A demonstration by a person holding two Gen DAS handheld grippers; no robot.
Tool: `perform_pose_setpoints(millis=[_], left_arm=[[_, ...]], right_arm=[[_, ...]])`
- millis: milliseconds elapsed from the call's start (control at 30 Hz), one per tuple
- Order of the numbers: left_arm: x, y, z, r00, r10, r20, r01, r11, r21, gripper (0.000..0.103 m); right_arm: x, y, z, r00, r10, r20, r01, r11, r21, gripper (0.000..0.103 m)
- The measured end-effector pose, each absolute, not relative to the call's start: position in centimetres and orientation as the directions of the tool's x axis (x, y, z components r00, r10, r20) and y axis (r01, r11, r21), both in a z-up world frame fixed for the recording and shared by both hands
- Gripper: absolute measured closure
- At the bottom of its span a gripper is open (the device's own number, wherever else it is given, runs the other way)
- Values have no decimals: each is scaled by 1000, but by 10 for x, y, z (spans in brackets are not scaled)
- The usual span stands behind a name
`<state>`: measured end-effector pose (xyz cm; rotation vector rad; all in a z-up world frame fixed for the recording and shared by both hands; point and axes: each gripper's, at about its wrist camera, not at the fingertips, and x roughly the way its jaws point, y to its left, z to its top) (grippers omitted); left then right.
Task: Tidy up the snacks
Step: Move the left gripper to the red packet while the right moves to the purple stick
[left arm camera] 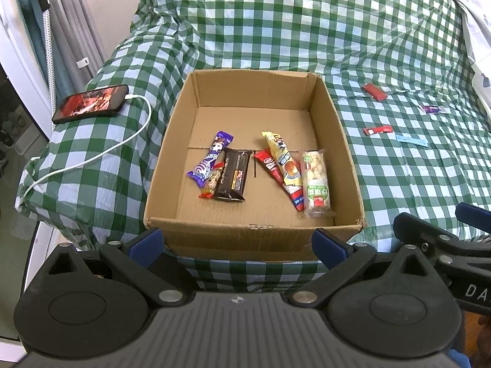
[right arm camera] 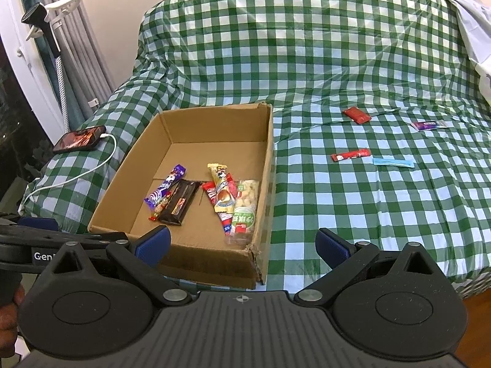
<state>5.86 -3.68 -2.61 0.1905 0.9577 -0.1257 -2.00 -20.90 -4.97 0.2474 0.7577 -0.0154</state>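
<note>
Both the left gripper and the right gripper are hovering at the near wall of the cardboard box, fingers spread wide and holding nothing. Six snacks are lying inside the box; four are waiting on the bed right of it. Next, judged: reaching for the red stick packet, nearest the box.

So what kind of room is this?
Probably a bedroom at home: the green checked cloth seems to cover a bed, curtains hang at the left, and a phone is charging beside the cardboard box of snacks.
</note>
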Motion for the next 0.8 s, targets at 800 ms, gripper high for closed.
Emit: perform_pose_setpoints(millis=[800], left_arm=[[109,-144,-24,539,-91,-838,344,931,121,0]], right_arm=[[-19,-313,-68,708,-55,-704,323,912,253,3]])
